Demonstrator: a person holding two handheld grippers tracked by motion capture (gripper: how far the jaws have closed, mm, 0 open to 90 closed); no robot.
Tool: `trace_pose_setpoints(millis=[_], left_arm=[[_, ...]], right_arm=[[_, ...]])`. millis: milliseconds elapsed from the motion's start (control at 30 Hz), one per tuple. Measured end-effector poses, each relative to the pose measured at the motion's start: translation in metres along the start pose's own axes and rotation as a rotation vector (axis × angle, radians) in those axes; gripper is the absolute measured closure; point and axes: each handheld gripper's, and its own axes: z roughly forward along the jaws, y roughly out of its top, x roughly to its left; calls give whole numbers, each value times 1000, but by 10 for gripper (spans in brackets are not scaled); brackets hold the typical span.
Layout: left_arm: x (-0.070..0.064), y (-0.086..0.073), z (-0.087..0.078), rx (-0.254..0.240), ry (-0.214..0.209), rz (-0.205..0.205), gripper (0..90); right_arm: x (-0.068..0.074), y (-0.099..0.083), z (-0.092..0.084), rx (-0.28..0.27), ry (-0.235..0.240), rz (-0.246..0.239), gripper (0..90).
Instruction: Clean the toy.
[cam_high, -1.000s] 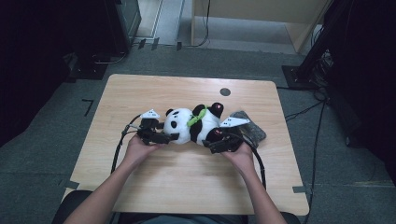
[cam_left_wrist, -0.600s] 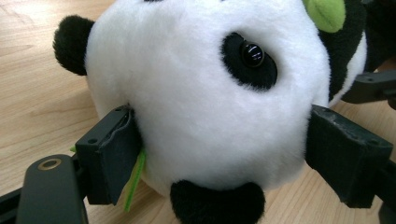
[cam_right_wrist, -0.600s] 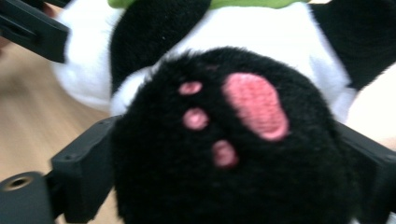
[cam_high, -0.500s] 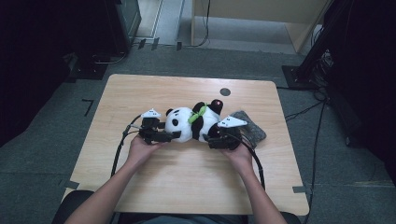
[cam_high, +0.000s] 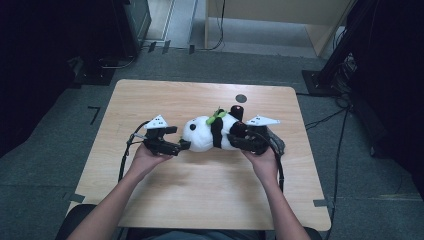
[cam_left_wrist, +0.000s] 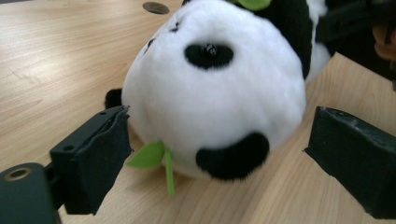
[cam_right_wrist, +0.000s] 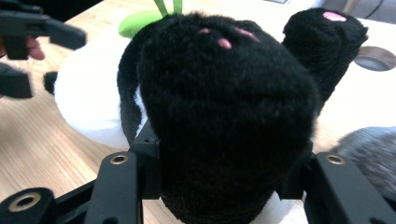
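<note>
From the high view, a panda toy (cam_high: 212, 132) lies on its side near the middle of the wooden table (cam_high: 200, 200). The left gripper (cam_high: 181, 145) sits just beside the panda's white head. The right gripper (cam_high: 239, 140) is at the panda's black foot end. A grey fuzzy thing (cam_high: 276, 142) lies just past the panda's feet, under the right hand (cam_high: 263, 161). A small dark round hole (cam_high: 241, 98) is on the table behind the panda.

In the left gripper view, the two black jaws stand wide apart, one on each side of the panda's head (cam_left_wrist: 215, 88). They hold nothing. One jaw is right by a little green leaf (cam_left_wrist: 148, 156) under the head. If the jaws close now, they could pinch just the leaf, or slide off the round soft head.

In the right gripper view, the jaws are squeezed tight on the panda's black foot (cam_right_wrist: 229, 126). The foot is fat and squishy. If this gripper pulls hard, the foot could pop out, or the panda could drag into the grey fuzzy thing beside it.
</note>
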Motion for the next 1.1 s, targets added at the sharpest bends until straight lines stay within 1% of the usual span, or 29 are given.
trace_pose_setpoints(millis=[33,100,167,200,233,300,367,400,433,467,533,633,733,767,800,867,900,967,1033,1067,1100], left_arm=[[-1,0,0,6,-8,6,24],[-2,-1,0,18,-17,24,19],[-4,-3,2,29,-6,42,0],[-6,-4,3,24,0,50,0],[-6,-6,3,11,-4,55,0],[-7,-8,0,-31,7,58,0],[-8,-8,-2,-61,-1,72,0],[-9,-8,-2,-71,-7,83,0],[-9,-9,-3,-78,-23,91,0],[-11,-10,-3,-83,-20,110,0],[-13,-10,-3,-91,-18,126,0],[-13,-11,0,-82,-21,119,0],[-12,-12,2,-71,-15,115,0],[-13,-12,2,-69,-5,119,12],[-13,-11,1,-67,-4,121,48],[-14,-10,0,-67,1,123,149],[-14,-9,-2,-57,-7,113,219],[-13,-7,-3,-32,-7,98,297],[-12,-6,-5,-9,-8,75,352],[-11,-6,-5,-3,-11,61,388],[-9,-5,-5,3,-23,36,401]], right_arm=[[-1,2,-3,4,-1,12,499],[0,5,-7,3,4,27,502],[1,8,-12,-7,16,34,502],[2,10,-15,-12,24,42,502],[3,12,-17,-21,33,50,502],[5,14,-20,-29,54,68,501],[8,15,-21,-28,81,77,500],[9,16,-21,-24,98,81,500],[11,16,-20,-24,114,83,499],[12,16,-20,-25,123,82,499],[15,17,-19,-26,142,79,500],[19,18,-20,-19,169,82,511],[23,18,-19,-12,174,73,517],[24,18,-19,-12,173,71,518],[25,17,-19,-12,171,65,520],[24,17,-19,-13,169,71,520],[24,17,-19,-13,170,73,519],[23,17,-19,-11,173,77,515],[23,17,-18,-5,166,70,503],[24,17,-17,2,160,65,480],[24,17,-16,6,152,53,453]])
